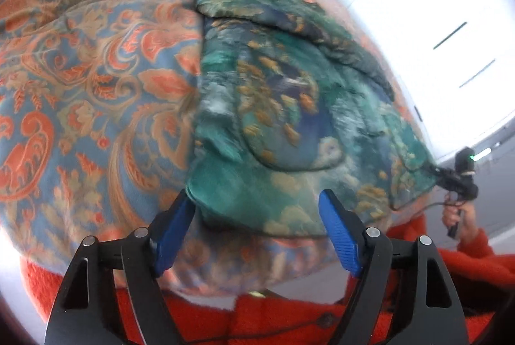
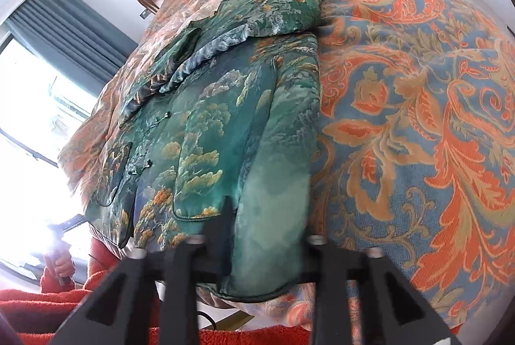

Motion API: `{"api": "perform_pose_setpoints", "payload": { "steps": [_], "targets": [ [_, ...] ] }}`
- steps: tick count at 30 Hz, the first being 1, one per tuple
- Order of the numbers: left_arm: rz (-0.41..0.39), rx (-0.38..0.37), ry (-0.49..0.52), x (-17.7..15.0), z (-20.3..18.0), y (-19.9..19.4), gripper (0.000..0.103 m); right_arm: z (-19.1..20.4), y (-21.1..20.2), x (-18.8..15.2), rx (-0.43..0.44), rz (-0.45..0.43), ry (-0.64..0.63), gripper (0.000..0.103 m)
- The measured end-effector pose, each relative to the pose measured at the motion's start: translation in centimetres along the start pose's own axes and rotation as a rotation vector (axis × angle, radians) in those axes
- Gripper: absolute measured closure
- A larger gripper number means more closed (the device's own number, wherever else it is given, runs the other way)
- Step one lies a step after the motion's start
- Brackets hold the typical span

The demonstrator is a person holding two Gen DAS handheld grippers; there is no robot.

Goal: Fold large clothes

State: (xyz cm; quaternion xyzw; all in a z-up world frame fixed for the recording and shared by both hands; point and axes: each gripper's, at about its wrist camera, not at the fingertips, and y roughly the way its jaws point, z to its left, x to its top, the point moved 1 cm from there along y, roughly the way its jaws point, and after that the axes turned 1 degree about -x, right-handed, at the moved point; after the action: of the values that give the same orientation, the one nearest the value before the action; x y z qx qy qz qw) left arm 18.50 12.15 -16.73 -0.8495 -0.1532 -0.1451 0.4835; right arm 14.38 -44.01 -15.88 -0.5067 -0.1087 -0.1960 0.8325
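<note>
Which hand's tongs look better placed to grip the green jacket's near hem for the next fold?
Probably left: the left tongs stand wide open astride the jacket's hem corner; the right tongs look narrower, blurred.

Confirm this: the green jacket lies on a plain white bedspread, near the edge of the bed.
Not quite. The green jacket lies near the edge of the bed, but the bedspread is patterned in orange and blue, not plain white. The right wrist view shows it.

In the right wrist view, the green landscape-print padded jacket's (image 2: 225, 126) near hem hides the right gripper's (image 2: 267, 216) blurred fingertips.
</note>
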Motion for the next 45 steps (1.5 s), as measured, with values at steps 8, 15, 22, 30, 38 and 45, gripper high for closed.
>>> {"api": "perform_pose_setpoints", "payload": {
  "steps": [8,15,22,30,38,45],
  "targets": [
    [0.049,0.145,0.02,1.9,0.2,3.1,0.026,-1.2,2.9,0.0,0.014,0.071,0.055,0.053],
    [-0.047,0.202,0.089,0.8,1.1,-3.9,0.016,-1.3,2.1,0.1,0.005,0.072,0.055,0.053],
    [0.005,0.108,0.056,1.9,1.4,1.0,0.013,-1.1,2.6,0.8,-0.025,0.092,0.004,0.048],
    [0.14,0.135,0.171,-1.2,-3.3,6.1,0.09,1.2,3.8,0.8,-0.001,0.129,-0.112,0.089],
    [0.178,0.127,0.172,-6.6,-4.3,1.4,0.092,2.6,1.2,-1.4,0.004,0.136,-0.134,0.092],
    [0.238,0.063,0.061,-11.1,-3.1,-0.7,0.093,-0.1,0.7,-7.4,0.051,0.229,-0.007,0.092]
  ]
}}
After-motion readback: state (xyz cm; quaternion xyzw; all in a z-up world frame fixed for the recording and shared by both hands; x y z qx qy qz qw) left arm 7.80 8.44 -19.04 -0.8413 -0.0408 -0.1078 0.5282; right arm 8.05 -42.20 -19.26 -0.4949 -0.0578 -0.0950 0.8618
